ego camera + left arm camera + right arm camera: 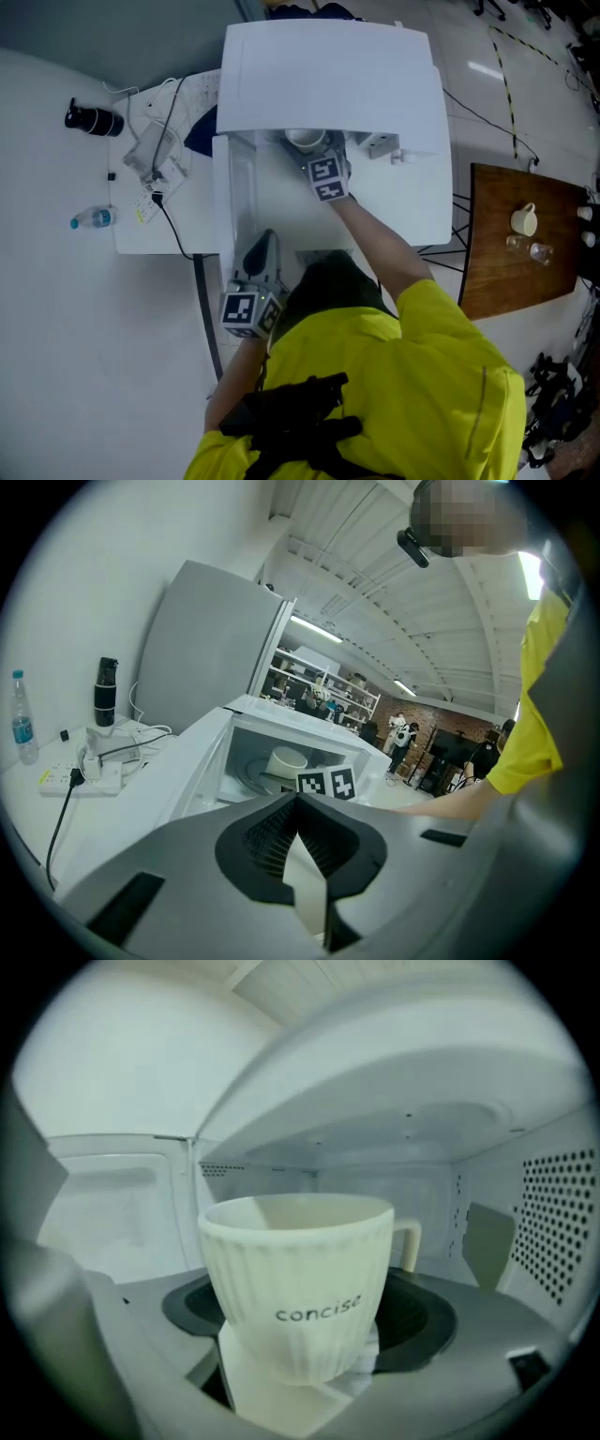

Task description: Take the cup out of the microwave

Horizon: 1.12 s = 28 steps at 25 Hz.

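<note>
Left gripper [298, 801] sits close to the body, jaws together, nothing in them, out of play. Right gripper [302, 1358] is inside the microwave [330, 73], jaws spread wide either side of the cup [298, 1279]. Pads look clear of it, so no grip yet.

Risks:
- Closing off-centre could shove or tip it.
- The ribbed, tapered wall may slip.
- Lifting high could clip the cavity roof.

Cup: cream, fluted, "concise" printed, upright, handle [406, 1241] at rear right.
</note>
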Each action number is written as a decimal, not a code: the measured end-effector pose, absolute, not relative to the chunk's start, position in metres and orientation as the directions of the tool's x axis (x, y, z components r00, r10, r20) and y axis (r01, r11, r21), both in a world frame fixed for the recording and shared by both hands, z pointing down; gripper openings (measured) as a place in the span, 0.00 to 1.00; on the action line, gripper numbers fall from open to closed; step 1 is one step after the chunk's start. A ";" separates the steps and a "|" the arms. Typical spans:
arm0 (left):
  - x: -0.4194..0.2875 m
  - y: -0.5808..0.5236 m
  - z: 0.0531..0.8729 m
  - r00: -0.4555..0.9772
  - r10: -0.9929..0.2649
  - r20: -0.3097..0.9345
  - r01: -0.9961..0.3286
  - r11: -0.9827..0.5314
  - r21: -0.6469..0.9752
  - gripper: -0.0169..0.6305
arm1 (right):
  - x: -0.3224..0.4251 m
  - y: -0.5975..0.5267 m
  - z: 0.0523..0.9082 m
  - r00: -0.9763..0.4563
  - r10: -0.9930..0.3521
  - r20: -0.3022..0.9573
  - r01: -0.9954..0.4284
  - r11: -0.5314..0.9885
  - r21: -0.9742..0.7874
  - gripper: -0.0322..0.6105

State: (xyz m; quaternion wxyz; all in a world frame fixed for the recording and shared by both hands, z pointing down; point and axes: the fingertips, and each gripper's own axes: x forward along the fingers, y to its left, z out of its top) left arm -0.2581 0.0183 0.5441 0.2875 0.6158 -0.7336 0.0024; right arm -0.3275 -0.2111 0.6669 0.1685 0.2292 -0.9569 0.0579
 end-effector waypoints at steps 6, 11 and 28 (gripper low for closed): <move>-0.254 0.012 0.546 -0.083 -0.900 0.428 -0.895 0.257 0.365 0.01 | -0.280 -0.120 0.649 -0.886 -0.319 0.336 -0.371 0.923 -0.104 0.76; -0.239 -0.004 0.553 -0.056 -0.899 0.435 -0.901 0.233 0.367 0.01 | -0.212 -0.069 0.635 -0.885 -0.297 0.357 -0.372 0.914 -0.161 0.77; -0.152 -0.048 0.584 0.099 -0.871 0.481 -0.925 0.098 0.368 0.01 | 0.034 -0.280 0.740 -0.561 -0.659 0.501 -0.775 0.631 -0.038 0.76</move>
